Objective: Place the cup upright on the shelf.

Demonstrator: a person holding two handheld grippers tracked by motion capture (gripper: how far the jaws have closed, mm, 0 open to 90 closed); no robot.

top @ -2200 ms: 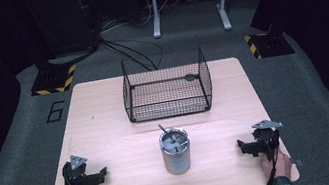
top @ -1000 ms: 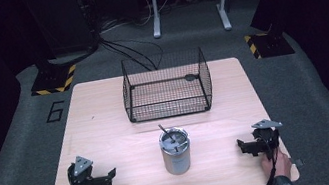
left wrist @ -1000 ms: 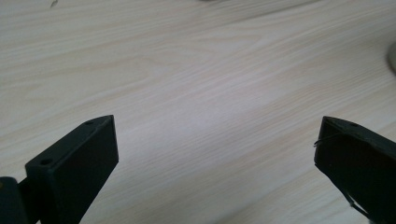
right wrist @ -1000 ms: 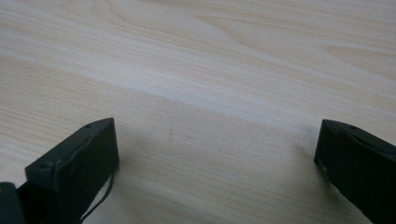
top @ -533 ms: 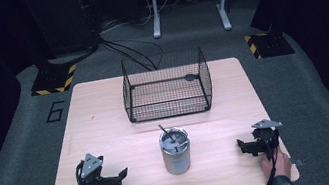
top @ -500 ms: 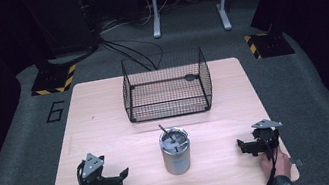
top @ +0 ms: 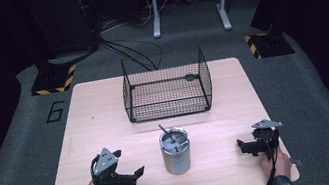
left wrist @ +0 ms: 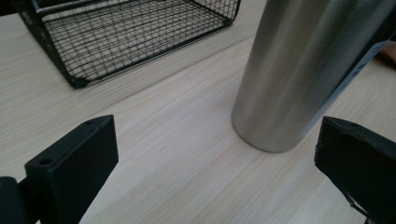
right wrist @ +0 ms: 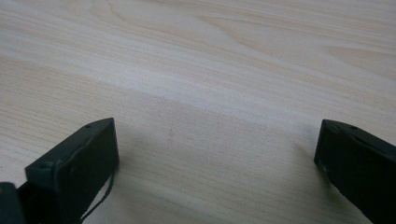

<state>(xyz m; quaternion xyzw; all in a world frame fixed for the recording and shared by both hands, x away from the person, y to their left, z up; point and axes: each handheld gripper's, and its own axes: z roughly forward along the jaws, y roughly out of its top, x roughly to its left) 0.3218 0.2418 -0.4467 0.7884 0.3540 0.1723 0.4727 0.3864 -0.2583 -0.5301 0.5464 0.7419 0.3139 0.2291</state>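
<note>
My left fingers [left wrist: 219, 172] are spread wide; the steel cup [left wrist: 303, 70] stands at the upper right, just beyond them, untouched. My right fingers [right wrist: 217, 168] are spread over bare desk [right wrist: 210, 56].

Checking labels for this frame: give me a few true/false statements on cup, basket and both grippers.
1. The steel cup stands upright on the table. True.
2. The left gripper is shut on the cup. False: its jaws are open and apart from the cup.
3. The wire basket lies beyond the cup. True.
4. The right gripper holds a spoon. False: its open jaws hold nothing; a utensil stands in the cup.
</note>
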